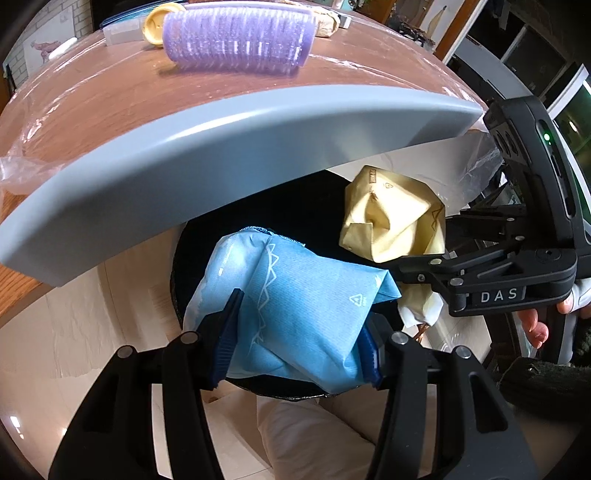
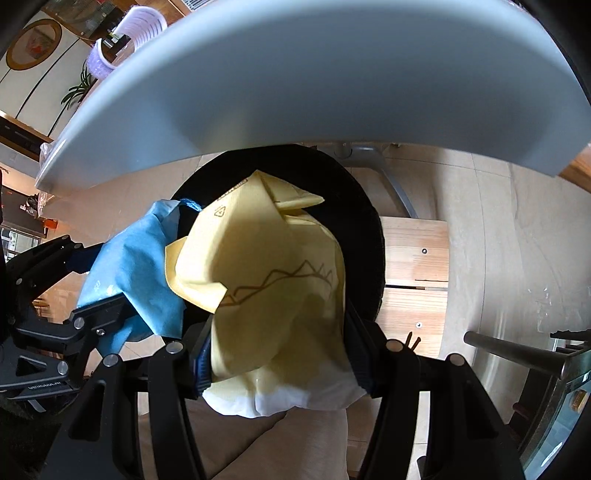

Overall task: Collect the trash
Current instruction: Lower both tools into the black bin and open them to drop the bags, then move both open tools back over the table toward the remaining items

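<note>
Blue wrapper [image 1: 295,314] pinched in left claw [image 1: 295,350], yellow wrapper [image 2: 280,295] pinched in right claw [image 2: 284,354]. Both held out over dark round bin [image 1: 295,206] just beyond the claw tips, probably for a drop straight in. Above and ahead, grey-edged tabletop [image 1: 229,147] under clear plastic, carrying purple ribbed roller [image 1: 236,37]. Pale tiled floor [image 1: 92,314] below.

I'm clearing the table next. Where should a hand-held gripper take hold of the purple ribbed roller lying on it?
Grip the purple roller across its middle, from above. It lies on its side on the table, so the round ribbed wall faces up and the fingers can close front to back. A yellow lid sits by its left end, so avoid an end-on approach there.
</note>
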{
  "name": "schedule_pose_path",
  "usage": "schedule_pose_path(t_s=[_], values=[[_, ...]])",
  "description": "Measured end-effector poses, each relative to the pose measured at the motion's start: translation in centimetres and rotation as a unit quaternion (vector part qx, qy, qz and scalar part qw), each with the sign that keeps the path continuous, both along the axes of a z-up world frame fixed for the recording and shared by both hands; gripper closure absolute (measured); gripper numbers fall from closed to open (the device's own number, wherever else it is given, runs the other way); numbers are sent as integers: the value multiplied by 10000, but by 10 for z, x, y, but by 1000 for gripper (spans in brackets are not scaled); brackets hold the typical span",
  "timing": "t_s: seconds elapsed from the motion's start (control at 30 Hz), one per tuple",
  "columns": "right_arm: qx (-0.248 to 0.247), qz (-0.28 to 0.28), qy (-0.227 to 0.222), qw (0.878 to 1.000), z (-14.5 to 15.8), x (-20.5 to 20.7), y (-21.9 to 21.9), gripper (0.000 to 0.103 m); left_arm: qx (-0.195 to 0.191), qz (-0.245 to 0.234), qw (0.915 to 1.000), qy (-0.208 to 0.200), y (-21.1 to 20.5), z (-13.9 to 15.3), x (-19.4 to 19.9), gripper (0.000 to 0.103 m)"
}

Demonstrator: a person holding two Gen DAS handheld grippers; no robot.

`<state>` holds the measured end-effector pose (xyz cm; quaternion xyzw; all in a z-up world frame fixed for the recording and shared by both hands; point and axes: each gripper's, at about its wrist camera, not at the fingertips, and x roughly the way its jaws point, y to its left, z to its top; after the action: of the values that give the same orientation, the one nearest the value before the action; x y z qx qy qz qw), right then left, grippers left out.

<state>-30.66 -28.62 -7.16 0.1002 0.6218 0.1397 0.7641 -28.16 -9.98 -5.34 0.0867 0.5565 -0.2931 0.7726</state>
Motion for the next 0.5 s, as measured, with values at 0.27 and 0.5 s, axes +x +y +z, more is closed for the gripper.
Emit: schedule_pose_path(t_s=[0.27, 0.5], values=[[-36, -143, -181, 9997, 12, -4, -8, 23, -216, 137, 9997, -27, 9, 4, 4, 24], [-48, -243, -620, 9978, 53, -27, -28, 21, -414, 137, 9989, -167, 23, 28, -12, 23]])
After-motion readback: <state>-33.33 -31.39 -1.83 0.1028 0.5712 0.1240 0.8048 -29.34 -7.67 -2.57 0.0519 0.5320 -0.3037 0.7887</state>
